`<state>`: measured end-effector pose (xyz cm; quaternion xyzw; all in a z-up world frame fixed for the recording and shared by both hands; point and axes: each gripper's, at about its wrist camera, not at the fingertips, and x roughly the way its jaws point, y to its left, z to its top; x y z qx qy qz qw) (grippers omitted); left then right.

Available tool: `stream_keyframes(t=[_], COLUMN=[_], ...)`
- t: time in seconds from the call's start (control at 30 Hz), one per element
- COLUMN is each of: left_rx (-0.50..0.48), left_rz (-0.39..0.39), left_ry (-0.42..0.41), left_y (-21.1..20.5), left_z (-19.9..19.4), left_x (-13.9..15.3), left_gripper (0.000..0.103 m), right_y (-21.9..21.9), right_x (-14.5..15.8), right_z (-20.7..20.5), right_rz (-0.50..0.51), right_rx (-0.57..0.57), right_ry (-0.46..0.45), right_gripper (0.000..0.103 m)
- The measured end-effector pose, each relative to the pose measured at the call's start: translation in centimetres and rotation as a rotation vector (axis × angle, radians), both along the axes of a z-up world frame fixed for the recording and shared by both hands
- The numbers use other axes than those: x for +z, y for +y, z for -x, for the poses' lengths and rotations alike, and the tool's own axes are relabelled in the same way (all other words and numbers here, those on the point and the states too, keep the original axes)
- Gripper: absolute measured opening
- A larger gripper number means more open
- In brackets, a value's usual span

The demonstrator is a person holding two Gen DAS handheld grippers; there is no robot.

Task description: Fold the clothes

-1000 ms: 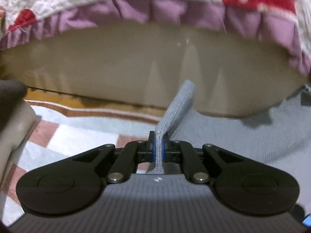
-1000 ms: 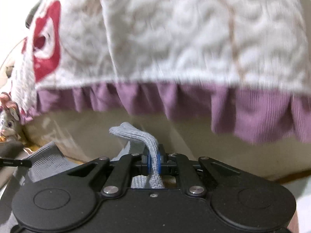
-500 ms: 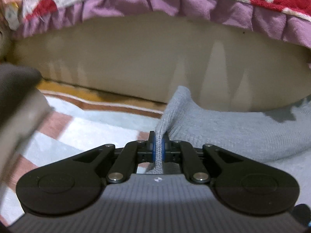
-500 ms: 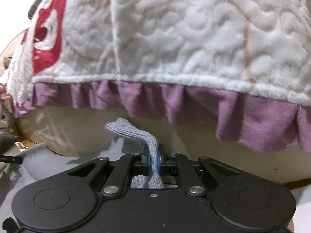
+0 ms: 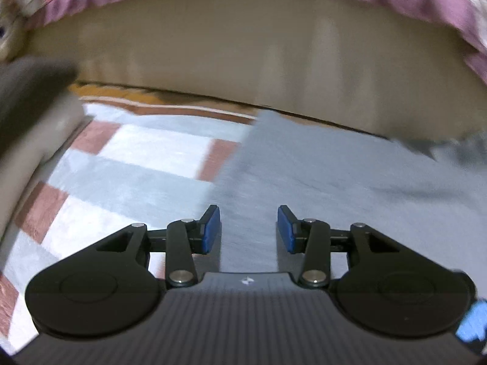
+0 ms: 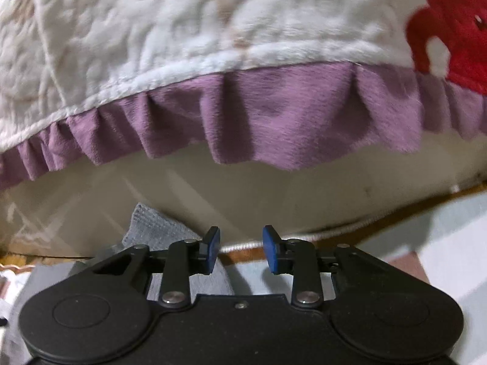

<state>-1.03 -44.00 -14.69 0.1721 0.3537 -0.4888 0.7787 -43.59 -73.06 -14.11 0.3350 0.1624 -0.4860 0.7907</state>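
Left wrist: flat grey garment (image 5: 319, 182); right wrist: quilt (image 6: 182, 30) above.

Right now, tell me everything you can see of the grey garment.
The grey garment is a fine-ribbed knit, lying spread flat on the checked mat and reaching back to the beige panel. In the right wrist view a ribbed corner stands up left of the jaws. Both grippers are open; neither holds it.

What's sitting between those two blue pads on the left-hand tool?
Nothing is held. In the left wrist view, the left gripper is open, and only the flat grey garment underneath shows through the gap.
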Motion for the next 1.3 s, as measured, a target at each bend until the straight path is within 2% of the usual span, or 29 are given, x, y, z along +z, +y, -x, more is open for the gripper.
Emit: stream_keyframes(t=[0.03, 0.07, 0.2, 0.33, 0.43, 0.57, 0.63, 0.73, 0.9, 1.07, 1.13, 1.17, 1.2, 1.23, 1.27, 1.3], left_rx=[-0.027, -0.053, -0.175, -0.302, -0.405, -0.484, -0.49, -0.508, -0.469, -0.39, -0.371, -0.368, -0.363, -0.358, -0.364, -0.377], left_rz=[0.002, 0.004, -0.017, -0.002, -0.012, -0.018, -0.028, -0.053, -0.044, -0.007, 0.014, 0.021, 0.019, 0.012, 0.017, 0.031], left_ry=[0.002, 0.006, 0.024, 0.083, 0.1, 0.197, 0.2, 0.203, 0.222, 0.259, 0.292, 0.302, 0.3, 0.29, 0.291, 0.299], left_y=[-0.2, -0.3, -0.2, 1.7, 3.2, 4.6, 5.5, 6.4, 7.9, 10.1, 11.0, 11.3, 11.5, 11.6, 11.7, 11.8], left_z=[1.3, 2.4, 8.0, 14.0, 18.8, 23.1, 24.7, 26.1, 26.1, 24.4, 23.7, 23.4, 23.2, 23.2, 23.2, 23.2], left_x=[0.5, 0.9, 1.8, 2.8, 3.5, 3.7, 3.4, 3.0, 3.3, 4.1, 3.9, 3.7, 3.3, 2.9, 2.8, 2.7], left_gripper=[0.051, 0.052, 0.052, 0.052, 0.051, 0.052, 0.052, 0.052, 0.052, 0.052, 0.054, 0.054, 0.054, 0.054, 0.054, 0.053], right_y=[0.4, 0.9, 3.3, 8.7, 13.0, 17.7, 20.0, 22.6, 23.1, 21.1, 20.3, 20.0, 19.8, 19.8, 19.9, 20.3], right_x=[0.4, 0.9, 3.0, 3.7, 3.6, 1.3, -0.2, -2.7, -5.2, -6.6, -7.2, -7.6, -7.9, -7.9, -7.5, -6.7], right_z=[0.6, 1.2, 4.4, 12.6, 18.4, 26.3, 29.6, 33.0, 32.4, 28.9, 27.4, 26.7, 26.1, 25.8, 25.8, 26.3], right_rz=[-0.036, -0.072, -0.192, -0.269, -0.278, -0.351, -0.385, -0.437, -0.508, -0.531, -0.556, -0.564, -0.569, -0.563, -0.543, -0.503], right_rx=[0.002, 0.006, 0.01, -0.023, -0.079, -0.235, -0.296, -0.334, -0.232, -0.151, -0.096, -0.068, -0.042, -0.024, -0.028, -0.033], right_ry=[0.005, 0.016, 0.062, -0.023, -0.047, -0.103, -0.139, -0.252, -0.406, -0.449, -0.505, -0.53, -0.552, -0.547, -0.531, -0.542], right_gripper=[0.037, 0.04, 0.044, 0.044, 0.044, 0.046, 0.048, 0.049, 0.05, 0.062, 0.062, 0.06, 0.053, 0.02, 0.008, 0.008])
